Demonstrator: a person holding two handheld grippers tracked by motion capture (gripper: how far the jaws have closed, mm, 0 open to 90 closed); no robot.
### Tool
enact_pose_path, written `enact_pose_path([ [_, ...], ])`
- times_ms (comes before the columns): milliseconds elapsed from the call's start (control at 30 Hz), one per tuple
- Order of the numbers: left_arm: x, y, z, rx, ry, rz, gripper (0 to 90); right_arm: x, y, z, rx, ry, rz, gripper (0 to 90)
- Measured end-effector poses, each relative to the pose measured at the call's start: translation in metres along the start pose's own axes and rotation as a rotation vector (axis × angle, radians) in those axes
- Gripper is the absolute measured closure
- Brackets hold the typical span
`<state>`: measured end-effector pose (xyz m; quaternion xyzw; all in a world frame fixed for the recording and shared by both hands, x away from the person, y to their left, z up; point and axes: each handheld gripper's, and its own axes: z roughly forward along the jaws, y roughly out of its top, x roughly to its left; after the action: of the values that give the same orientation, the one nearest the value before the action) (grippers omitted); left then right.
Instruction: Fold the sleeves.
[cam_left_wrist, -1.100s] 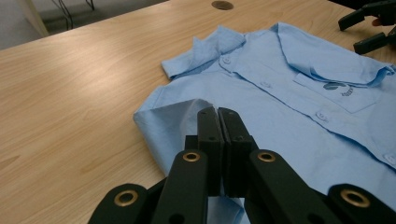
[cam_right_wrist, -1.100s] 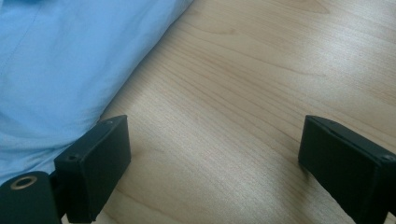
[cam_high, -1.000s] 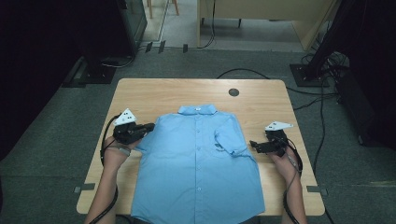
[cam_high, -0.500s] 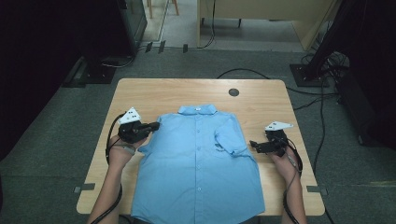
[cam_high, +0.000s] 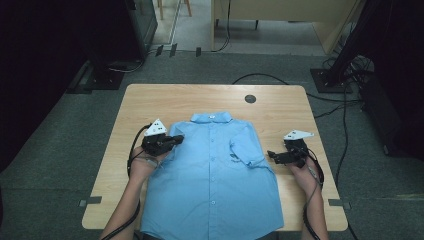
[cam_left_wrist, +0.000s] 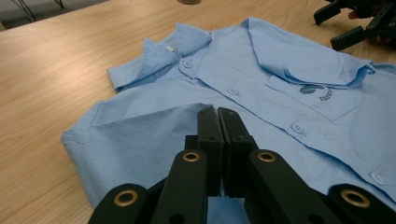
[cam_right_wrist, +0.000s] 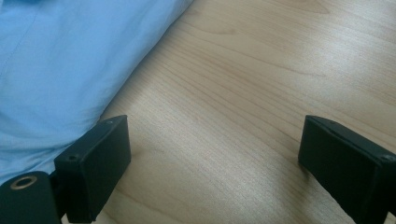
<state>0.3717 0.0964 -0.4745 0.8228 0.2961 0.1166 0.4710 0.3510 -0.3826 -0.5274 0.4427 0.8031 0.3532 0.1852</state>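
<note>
A blue shirt (cam_high: 212, 175) is being folded: its left sleeve (cam_left_wrist: 140, 135), clamped in the left claw (cam_left_wrist: 218, 116), has been carried inward; the right claw (cam_right_wrist: 212, 154) is held apart over the table (cam_high: 200, 100).

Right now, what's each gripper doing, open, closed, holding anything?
Left gripper: shut on the blue shirt, pinching a fold of its sleeve.
Right gripper: open, holding nothing, over the table beside the shirt.

The shirt (cam_high: 212, 175) hem runs off the bottom edge — its pocket (cam_left_wrist: 322, 93) logo lettering too blurred to read.
</note>
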Motion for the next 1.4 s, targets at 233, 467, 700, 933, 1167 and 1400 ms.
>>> enact_pose_path([
  [233,-0.001,-0.006,0.012,0.023,-0.004,-0.008,88.4,0.000,0.000,0.000,0.000,0.001,0.000,8.7],
  [467,-0.001,-0.009,0.017,0.022,0.003,-0.005,88.3,0.000,0.000,0.000,0.000,0.001,0.000,8.8],
  [700,-0.001,-0.013,0.023,0.020,0.004,-0.018,88.3,0.000,0.000,0.000,0.000,0.000,0.000,8.8],
  [933,0.000,-0.019,0.028,0.037,0.003,-0.027,88.2,0.000,0.000,0.000,0.000,-0.001,0.001,8.8],
  [1167,0.001,-0.021,0.032,0.050,-0.004,-0.033,87.6,0.000,0.000,0.000,0.000,-0.001,0.001,8.8],
  [1400,0.005,-0.023,0.032,0.054,-0.011,-0.049,83.4,0.000,0.000,0.000,0.000,-0.001,0.001,8.8],
])
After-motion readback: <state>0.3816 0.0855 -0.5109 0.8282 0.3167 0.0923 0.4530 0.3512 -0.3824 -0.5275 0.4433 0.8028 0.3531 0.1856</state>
